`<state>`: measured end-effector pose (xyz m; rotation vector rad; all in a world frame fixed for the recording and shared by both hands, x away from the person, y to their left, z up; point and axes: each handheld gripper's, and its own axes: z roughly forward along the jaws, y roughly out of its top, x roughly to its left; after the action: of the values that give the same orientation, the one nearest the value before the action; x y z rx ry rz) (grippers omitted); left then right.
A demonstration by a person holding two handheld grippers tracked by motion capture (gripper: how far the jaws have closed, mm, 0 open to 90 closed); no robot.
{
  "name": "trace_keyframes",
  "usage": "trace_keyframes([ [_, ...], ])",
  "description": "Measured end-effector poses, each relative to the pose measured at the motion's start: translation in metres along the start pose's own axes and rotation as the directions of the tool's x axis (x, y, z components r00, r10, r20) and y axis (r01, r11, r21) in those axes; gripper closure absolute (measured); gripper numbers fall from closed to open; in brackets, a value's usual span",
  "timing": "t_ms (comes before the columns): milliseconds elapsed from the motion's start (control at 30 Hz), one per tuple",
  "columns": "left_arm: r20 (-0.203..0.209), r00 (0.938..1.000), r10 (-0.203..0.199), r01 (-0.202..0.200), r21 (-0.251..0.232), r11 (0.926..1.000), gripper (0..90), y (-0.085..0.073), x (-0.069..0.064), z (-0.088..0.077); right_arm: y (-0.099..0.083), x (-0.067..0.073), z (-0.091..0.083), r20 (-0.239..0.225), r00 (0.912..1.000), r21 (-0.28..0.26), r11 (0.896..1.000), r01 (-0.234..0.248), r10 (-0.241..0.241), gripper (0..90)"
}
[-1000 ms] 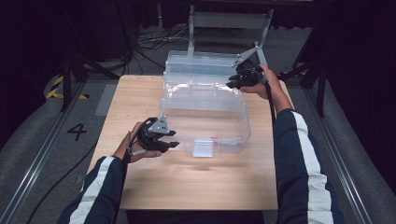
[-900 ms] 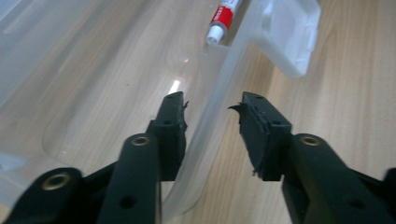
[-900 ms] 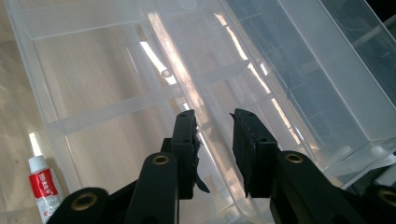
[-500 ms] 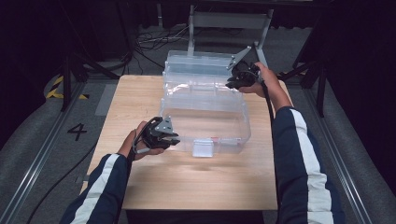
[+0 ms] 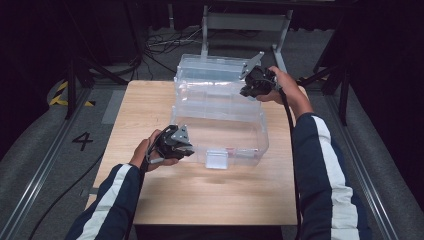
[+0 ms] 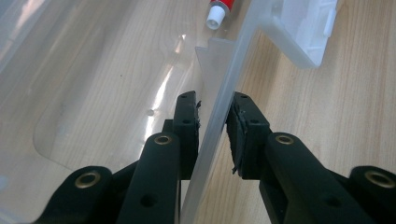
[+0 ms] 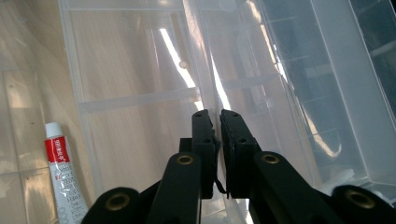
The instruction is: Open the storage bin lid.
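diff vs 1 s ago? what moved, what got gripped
Left gripper slid in to the clear plastic box and its jaws have just been closing on the near wall, now clamped. Right gripper jaws have just been closing too, now pinched on a thin wall at the far right of the box. Unchanged: the box's place on the table, the glue tube lying inside.

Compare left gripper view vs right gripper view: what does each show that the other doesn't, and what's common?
Left gripper view alone: the left gripper with its jaws astride the box's front wall, having just been closing, the white latch outside that wall, and bare table.

Right gripper view alone: the right gripper shut on a thin clear wall, and the raised lid beyond it.

Both: the clear plastic box and the red-and-white tube lying inside it.
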<state>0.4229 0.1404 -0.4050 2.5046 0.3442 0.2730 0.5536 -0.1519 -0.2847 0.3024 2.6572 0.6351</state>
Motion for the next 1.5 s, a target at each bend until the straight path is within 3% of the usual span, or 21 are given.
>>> trace_keyframes([
  [533, -0.003, 0.9999, -0.017, 0.017, -0.020, 0.9997, 73.5, -0.002, -0.001, 0.002, -0.001, 0.023, -0.016, -0.006, 0.9995, -0.012, 0.999, 0.030, -0.030, 86.8],
  [1500, -0.005, 1.0000, 0.002, -0.003, -0.022, 0.9998, 72.4, -0.002, -0.001, 0.003, -0.015, 0.059, -0.030, -0.006, 0.9981, -0.065, 0.996, 0.061, -0.062, 86.1],
])
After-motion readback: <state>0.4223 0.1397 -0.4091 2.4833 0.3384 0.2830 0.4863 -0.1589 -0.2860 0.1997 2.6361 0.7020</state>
